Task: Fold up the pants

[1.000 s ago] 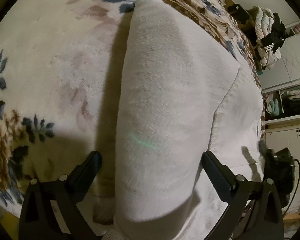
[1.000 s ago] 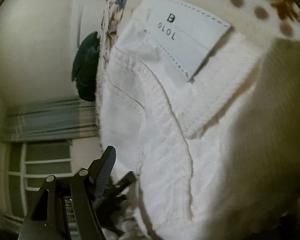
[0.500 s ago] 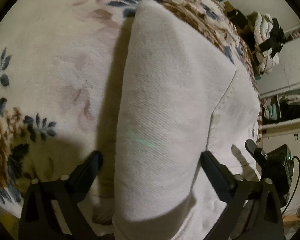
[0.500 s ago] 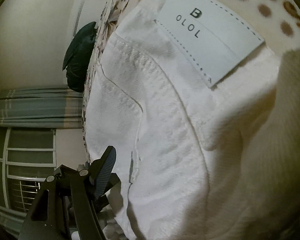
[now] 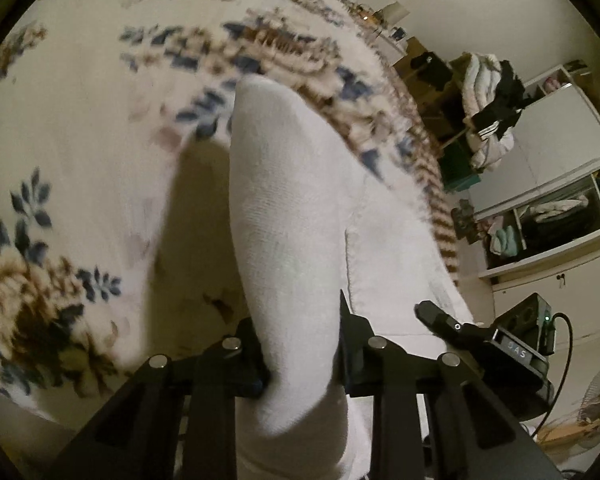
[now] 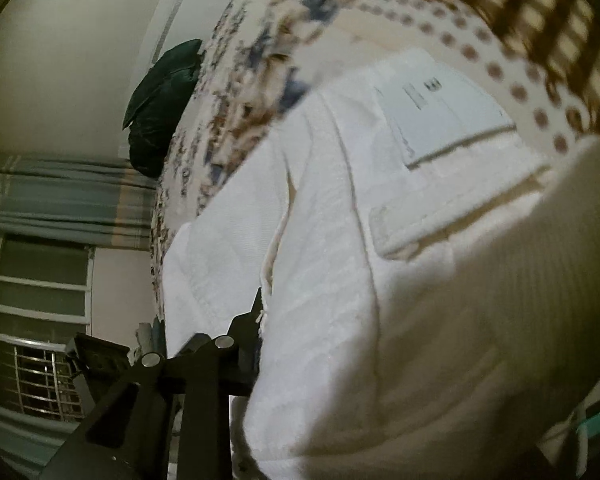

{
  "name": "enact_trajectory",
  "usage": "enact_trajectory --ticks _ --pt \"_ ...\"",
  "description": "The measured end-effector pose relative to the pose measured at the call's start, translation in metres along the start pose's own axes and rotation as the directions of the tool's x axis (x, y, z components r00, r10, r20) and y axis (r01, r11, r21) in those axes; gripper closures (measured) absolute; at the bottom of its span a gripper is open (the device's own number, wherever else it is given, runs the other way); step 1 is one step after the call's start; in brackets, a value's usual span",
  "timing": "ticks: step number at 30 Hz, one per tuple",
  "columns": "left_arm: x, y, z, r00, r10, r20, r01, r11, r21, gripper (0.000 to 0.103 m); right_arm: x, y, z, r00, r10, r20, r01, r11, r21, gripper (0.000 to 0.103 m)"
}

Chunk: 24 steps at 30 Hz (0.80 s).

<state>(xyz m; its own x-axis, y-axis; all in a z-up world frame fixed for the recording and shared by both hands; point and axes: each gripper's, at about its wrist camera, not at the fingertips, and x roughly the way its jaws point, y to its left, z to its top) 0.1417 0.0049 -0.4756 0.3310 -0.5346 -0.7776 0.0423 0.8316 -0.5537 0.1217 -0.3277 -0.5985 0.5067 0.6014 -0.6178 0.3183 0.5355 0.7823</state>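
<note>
- White twill cotton pants (image 5: 284, 216): lower end cut off by the frame edge at 6 o'clock in the left wrist view.
- Left gripper (image 5: 300, 354): contact faces hidden in the bunched fabric.
- Right gripper (image 6: 268, 320): only one black finger (image 6: 244, 328) shows; its partner is hidden behind cloth toward 3 o'clock, so its grip cannot be judged.
- White rectangular sewn label (image 6: 440, 108): print blurred, unreadable.
- Cream floral fleece bed cover (image 5: 80, 128): pattern smeared at 12 o'clock.
</note>
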Motion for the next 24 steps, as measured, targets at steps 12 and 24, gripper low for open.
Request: enact_trajectory --ticks 12,24 --pt "-0.056 -0.030 0.123 0.995 -0.030 0.092 0.026 0.998 0.049 0.081 -0.028 0.142 0.066 0.999 0.011 0.034 -0.006 0.991 -0.134 0.074" --pt "0.005 0.081 0.359 0.984 -0.038 0.173 0.033 0.999 0.032 0.081 0.156 0.282 0.205 0.993 0.030 0.112 -0.008 0.981 -0.195 0.074"
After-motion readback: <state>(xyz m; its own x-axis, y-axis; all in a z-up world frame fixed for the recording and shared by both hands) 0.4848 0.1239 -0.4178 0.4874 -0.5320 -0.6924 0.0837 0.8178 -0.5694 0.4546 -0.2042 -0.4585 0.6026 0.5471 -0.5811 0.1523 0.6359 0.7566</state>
